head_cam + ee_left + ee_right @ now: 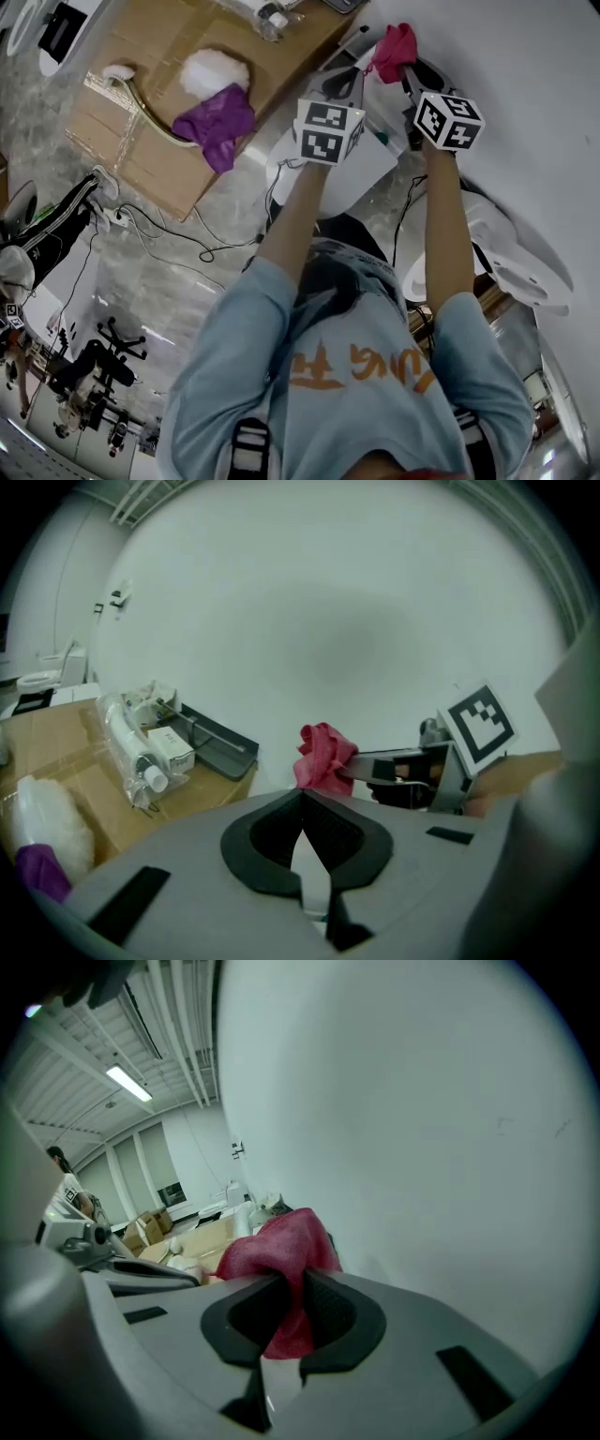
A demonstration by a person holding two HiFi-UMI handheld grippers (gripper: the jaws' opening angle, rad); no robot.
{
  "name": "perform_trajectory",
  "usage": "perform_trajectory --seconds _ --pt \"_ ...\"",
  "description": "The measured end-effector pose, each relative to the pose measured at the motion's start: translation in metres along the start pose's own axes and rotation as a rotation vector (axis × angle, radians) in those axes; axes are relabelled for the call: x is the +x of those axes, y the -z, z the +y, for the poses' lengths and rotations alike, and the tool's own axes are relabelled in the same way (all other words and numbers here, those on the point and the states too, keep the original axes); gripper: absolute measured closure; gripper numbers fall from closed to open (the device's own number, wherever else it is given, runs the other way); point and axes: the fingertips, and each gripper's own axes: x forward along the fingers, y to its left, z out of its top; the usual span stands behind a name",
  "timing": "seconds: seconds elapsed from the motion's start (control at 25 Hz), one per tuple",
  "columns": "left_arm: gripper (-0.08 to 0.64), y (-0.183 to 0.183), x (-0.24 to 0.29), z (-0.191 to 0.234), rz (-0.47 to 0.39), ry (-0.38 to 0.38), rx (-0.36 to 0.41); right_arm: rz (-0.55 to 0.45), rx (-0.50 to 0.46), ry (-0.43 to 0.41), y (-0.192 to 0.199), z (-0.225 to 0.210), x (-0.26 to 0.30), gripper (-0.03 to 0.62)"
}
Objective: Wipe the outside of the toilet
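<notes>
My right gripper (405,67) is shut on a crumpled red cloth (392,49), held up close to a plain white wall (525,66). The right gripper view shows the cloth (281,1241) pinched between the jaws of the right gripper (292,1283) and bulging out past them. My left gripper (343,86) sits just left of it, and the jaws of the left gripper (302,803) meet at the tips with nothing between them. The left gripper view shows the cloth (321,755) ahead, a little to the right. White toilet-like shapes (342,183) lie below the grippers, partly hidden by the arms.
A flattened cardboard box (150,112) lies to the left, with a purple cloth (220,122) and a white fluffy bundle (216,70) on it. Plastic-wrapped parts (141,747) and a grey tray (216,738) rest at its far end. Cables (187,239) trail on the floor.
</notes>
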Motion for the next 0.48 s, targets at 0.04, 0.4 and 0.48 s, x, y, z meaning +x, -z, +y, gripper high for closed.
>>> perform_trajectory --seconds 0.04,0.4,0.48 --pt "0.534 0.001 0.005 0.000 0.006 0.008 0.010 0.009 0.002 0.002 0.000 -0.002 0.008 0.529" --pt "0.534 0.011 0.022 0.009 0.034 0.010 -0.017 0.121 -0.139 0.015 0.019 -0.014 0.057 0.529" --pt "0.534 0.014 0.023 0.013 0.039 0.003 -0.026 0.169 -0.218 0.022 0.027 -0.017 0.062 0.529"
